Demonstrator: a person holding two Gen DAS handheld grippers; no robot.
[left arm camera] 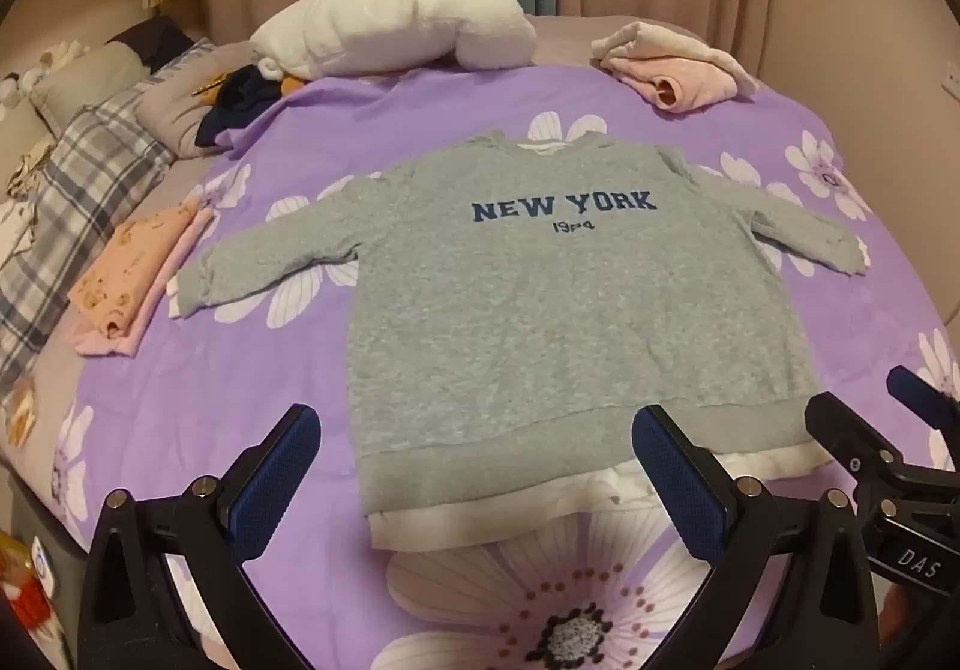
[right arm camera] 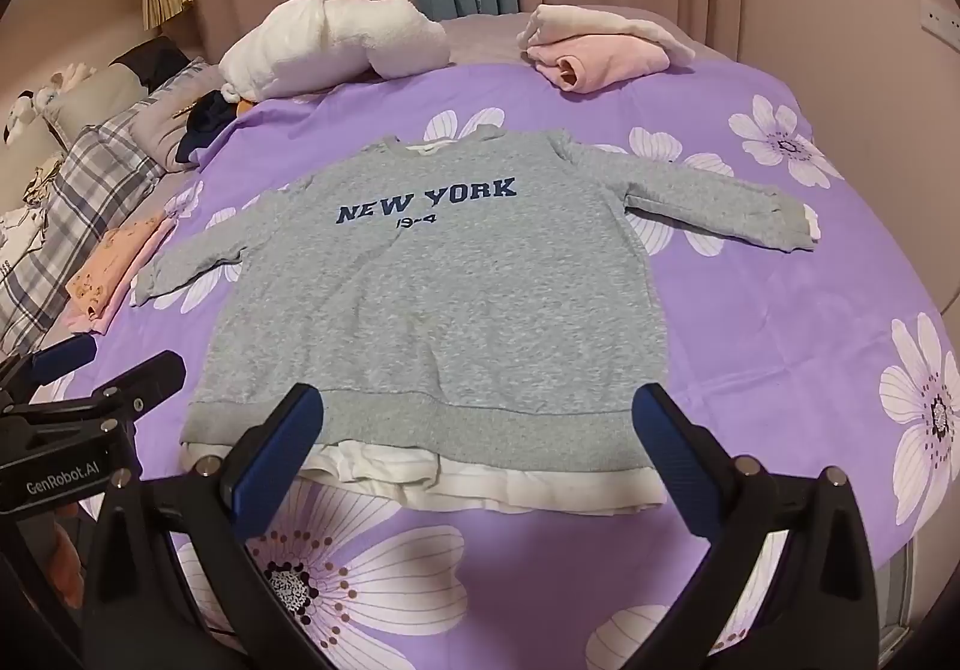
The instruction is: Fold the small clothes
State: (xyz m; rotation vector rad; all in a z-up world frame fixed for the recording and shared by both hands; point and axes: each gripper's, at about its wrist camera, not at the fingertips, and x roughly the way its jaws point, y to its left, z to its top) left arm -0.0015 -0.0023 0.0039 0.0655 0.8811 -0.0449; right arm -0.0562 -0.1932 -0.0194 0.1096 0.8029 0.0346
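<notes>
A grey sweatshirt (left arm camera: 540, 310) printed NEW YORK lies flat, face up, sleeves spread, on a purple flowered bedspread (left arm camera: 240, 400). Its white hem lies just beyond both tools. The left gripper (left arm camera: 477, 466) and right gripper (right arm camera: 480, 442) hover above the hem, jaws spread wide, holding nothing. Folded pink clothes (left arm camera: 129, 286) lie left; a white bundle (left arm camera: 390, 27) and pink garment (left arm camera: 672, 63) lie beyond, nothing between.

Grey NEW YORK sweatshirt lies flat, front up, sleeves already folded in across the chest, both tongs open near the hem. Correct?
Not quite: the sweatshirt's sleeves are spread out to the sides, not folded in, as the left wrist view shows. The rest holds: front up, left tongs and right tongs open near the hem.
</notes>
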